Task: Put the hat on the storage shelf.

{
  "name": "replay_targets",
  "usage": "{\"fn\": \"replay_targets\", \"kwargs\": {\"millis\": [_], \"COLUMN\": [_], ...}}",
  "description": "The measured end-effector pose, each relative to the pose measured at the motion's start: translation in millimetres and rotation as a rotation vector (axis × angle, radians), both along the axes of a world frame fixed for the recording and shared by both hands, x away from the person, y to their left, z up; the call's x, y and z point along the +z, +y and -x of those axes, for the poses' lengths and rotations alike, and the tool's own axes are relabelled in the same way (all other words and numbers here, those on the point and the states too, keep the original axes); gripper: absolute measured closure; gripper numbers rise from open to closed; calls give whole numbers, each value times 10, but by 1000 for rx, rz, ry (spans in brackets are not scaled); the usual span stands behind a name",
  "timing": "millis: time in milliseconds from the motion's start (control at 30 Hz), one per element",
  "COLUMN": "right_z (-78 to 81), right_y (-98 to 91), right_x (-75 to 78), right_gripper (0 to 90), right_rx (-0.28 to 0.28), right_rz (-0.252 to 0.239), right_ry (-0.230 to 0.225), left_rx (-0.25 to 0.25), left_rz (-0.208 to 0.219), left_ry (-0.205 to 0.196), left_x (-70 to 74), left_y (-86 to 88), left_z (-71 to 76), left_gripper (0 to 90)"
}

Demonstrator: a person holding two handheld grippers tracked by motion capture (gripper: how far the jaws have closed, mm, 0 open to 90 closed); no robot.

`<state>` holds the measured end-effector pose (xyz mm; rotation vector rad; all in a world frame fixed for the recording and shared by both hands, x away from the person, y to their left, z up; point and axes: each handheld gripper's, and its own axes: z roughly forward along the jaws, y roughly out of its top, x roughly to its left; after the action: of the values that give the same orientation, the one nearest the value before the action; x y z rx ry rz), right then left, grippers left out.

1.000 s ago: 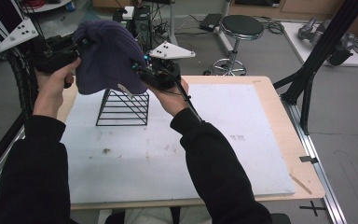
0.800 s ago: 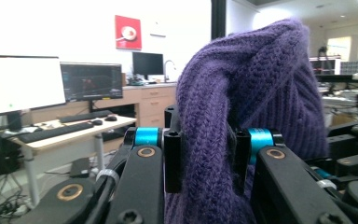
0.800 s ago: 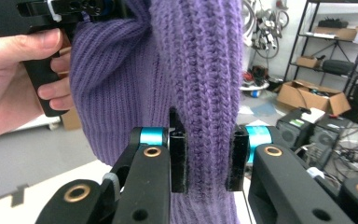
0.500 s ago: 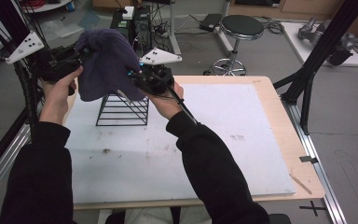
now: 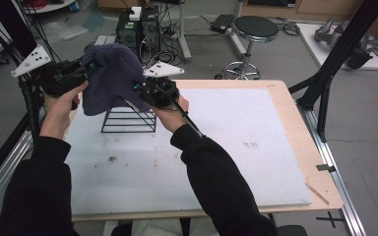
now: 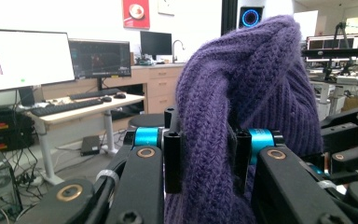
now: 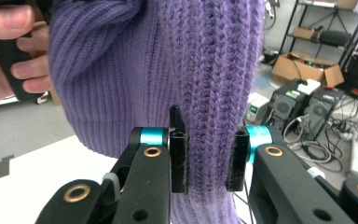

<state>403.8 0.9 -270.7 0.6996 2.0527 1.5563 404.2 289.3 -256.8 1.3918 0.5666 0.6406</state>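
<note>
High view: left gripper (image 5: pixel 86 69), near the counter's (image 5: pixel 256 162) far left corner, has its jaws clamped on the left side of a purple knit hat (image 5: pixel 109 78). The hat hangs above a black wire rack (image 5: pixel 128 119), draping its top; whether it rests on the rack cannot be told. The rack stands on the counter near the far left corner; nothing can be made out inside it. Right gripper (image 5: pixel 139 89) grips the hat's right side, jaws clamped on the knit. Left gripper view: folded knit (image 6: pixel 242 107) pinched between both pads. Right gripper view: ribbed fabric (image 7: pixel 205 70) pinched likewise.
</note>
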Motion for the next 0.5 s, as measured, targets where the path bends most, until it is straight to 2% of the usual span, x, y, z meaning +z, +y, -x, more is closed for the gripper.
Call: {"fn": "replay_targets", "kwargs": {"millis": [133, 433, 500], "right_z": [-29, -36, -50], "right_y": [-2, -28, -47], "right_x": [-118, -265, -312], "right_gripper": [766, 767, 768], "right_rx": [-2, -12, -29], "right_rz": [2, 15, 20], "right_ry": [24, 32, 54], "left_rx": [1, -16, -20], "left_rz": [-3, -11, -12], "left_ry": [20, 48, 55], "left_x": [-100, -257, -299], "left_y": [12, -32, -44], "left_z": [-16, -66, -78], "left_gripper": [737, 734, 734]}}
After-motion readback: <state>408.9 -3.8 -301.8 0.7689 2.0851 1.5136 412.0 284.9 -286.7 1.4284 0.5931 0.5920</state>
